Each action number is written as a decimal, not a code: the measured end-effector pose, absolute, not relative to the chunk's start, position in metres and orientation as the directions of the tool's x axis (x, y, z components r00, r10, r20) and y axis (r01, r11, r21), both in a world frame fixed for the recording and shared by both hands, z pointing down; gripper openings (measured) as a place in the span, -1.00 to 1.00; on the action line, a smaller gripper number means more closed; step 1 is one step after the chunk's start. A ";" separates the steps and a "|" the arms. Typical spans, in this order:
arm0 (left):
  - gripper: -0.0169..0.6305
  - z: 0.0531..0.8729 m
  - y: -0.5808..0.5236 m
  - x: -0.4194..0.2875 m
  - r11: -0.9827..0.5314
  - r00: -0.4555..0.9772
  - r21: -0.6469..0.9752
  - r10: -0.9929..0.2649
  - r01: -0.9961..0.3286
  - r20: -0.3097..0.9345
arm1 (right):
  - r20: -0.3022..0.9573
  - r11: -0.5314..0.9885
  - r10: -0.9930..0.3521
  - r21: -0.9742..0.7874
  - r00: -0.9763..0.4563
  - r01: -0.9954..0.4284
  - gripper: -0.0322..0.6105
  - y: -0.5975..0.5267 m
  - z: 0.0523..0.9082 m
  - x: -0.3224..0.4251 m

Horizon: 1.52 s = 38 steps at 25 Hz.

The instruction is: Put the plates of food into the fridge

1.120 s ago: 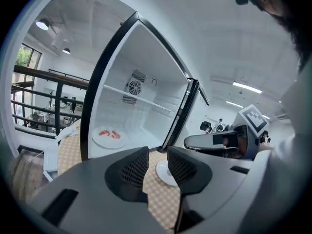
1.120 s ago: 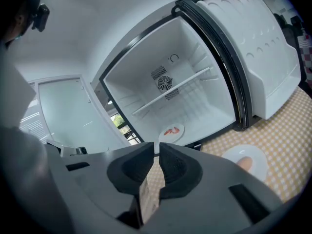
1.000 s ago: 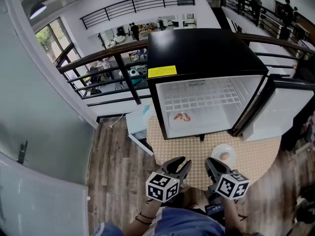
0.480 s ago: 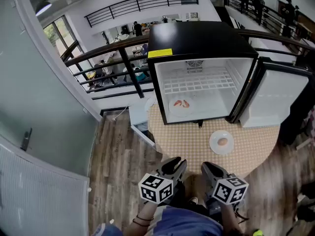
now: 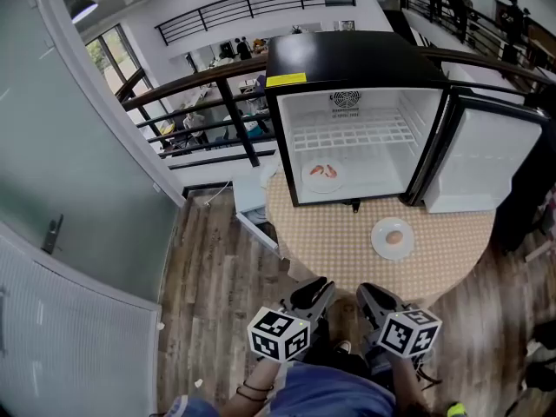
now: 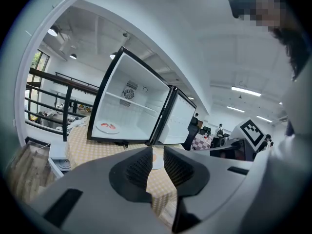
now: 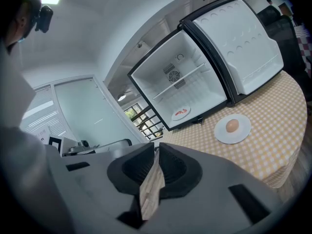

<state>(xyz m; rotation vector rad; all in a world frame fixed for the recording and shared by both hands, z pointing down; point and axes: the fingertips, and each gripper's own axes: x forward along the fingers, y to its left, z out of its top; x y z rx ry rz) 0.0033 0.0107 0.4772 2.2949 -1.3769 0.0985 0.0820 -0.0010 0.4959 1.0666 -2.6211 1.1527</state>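
**Spotter:** Starting with the white plate point(image 5: 380, 245): it sits on the checked table point(image 5: 334, 254), in front of the open fridge point(image 5: 356, 59) and a little to the right. It carries 1 rounded, pale-brown egg-like item point(image 5: 394, 237) in the middle. I'd judge the plate stiff, glazed, slick at the lip, breakable and fairly light. That food looks free to roll, so you'll want to keep the plate level.

**Caller:** Where do you take hold?

**Spotter:** On the near rim, 1 pad over the lip and 1 under it, clear of the food. The second plate point(image 5: 323, 175) already lies on the fridge floor at the left, so the right half looks open for this one.

**Caller:** And your hands?

**Spotter:** You hold both low by your body, short of the table edge and well apart from the plate. They point forward and slightly down. Your left gripper point(image 5: 314, 287) has just been closing its jaws, and now shows a narrow gap with nothing in it. Your right gripper point(image 5: 375, 292) shows only a sliver between its jaws and is empty too. You'd likely need whichever one you use opened wider before it can take that rim.
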 end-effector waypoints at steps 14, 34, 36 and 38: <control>-0.77 0.473 0.022 0.006 -0.392 0.492 0.350 -0.829 -0.851 0.265 | 0.348 0.503 -0.533 -0.602 -0.771 -0.620 -0.77 0.005 0.498 0.074; -0.77 0.474 0.011 0.032 -0.499 0.557 0.251 -0.770 -0.830 0.312 | 0.364 0.427 -0.577 -0.628 -0.731 -0.650 -0.77 -0.011 0.508 0.101; -0.77 0.475 0.006 0.035 -0.512 0.570 0.251 -0.758 -0.821 0.318 | 0.363 0.407 -0.591 -0.637 -0.720 -0.655 -0.77 -0.016 0.510 0.105; -0.77 0.476 -0.001 0.039 -0.528 0.585 0.252 -0.744 -0.811 0.323 | 0.365 0.390 -0.599 -0.644 -0.713 -0.658 -0.77 -0.022 0.513 0.109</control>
